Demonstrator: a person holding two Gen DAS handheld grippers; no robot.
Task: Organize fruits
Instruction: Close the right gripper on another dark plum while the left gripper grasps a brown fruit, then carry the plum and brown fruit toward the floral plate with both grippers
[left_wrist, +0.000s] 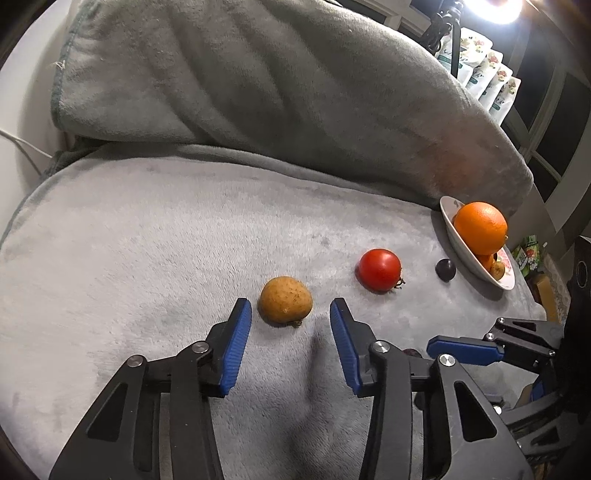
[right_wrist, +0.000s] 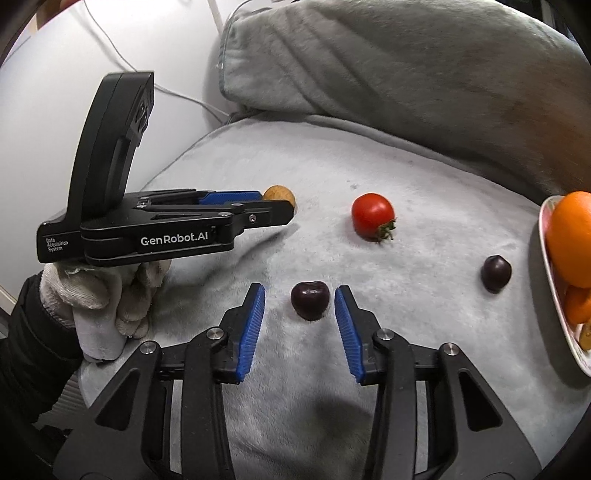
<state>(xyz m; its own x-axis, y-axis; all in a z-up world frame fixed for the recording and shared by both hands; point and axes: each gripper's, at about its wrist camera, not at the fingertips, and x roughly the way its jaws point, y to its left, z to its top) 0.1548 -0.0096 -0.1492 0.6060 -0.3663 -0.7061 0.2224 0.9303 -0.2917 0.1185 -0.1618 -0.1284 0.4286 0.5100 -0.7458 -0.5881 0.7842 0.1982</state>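
Note:
A brown speckled fruit (left_wrist: 285, 305) lies on the grey blanket (left_wrist: 147, 258), between the blue pads of my left gripper (left_wrist: 291, 308). The jaws stand open with a gap on each side of it. A dark cherry (right_wrist: 309, 300) lies between the tips of my right gripper (right_wrist: 300, 293), which is also open and clear of it. Further on lie a red tomato (left_wrist: 379, 269) (right_wrist: 372, 215) and a second cherry (left_wrist: 446, 268) (right_wrist: 496, 274). A white bowl (left_wrist: 448, 218) (right_wrist: 543, 229) at the right holds a large orange (left_wrist: 480, 227) (right_wrist: 572, 240) and smaller fruits.
A big grey cushion (left_wrist: 258, 81) backs the blanket. In the right wrist view a gloved hand (right_wrist: 92, 295) holds the left gripper, whose fingers (right_wrist: 266, 216) reach the brown fruit (right_wrist: 280, 195). White cables (right_wrist: 110, 48) run at the left, and packets (left_wrist: 487, 70) stand behind the cushion.

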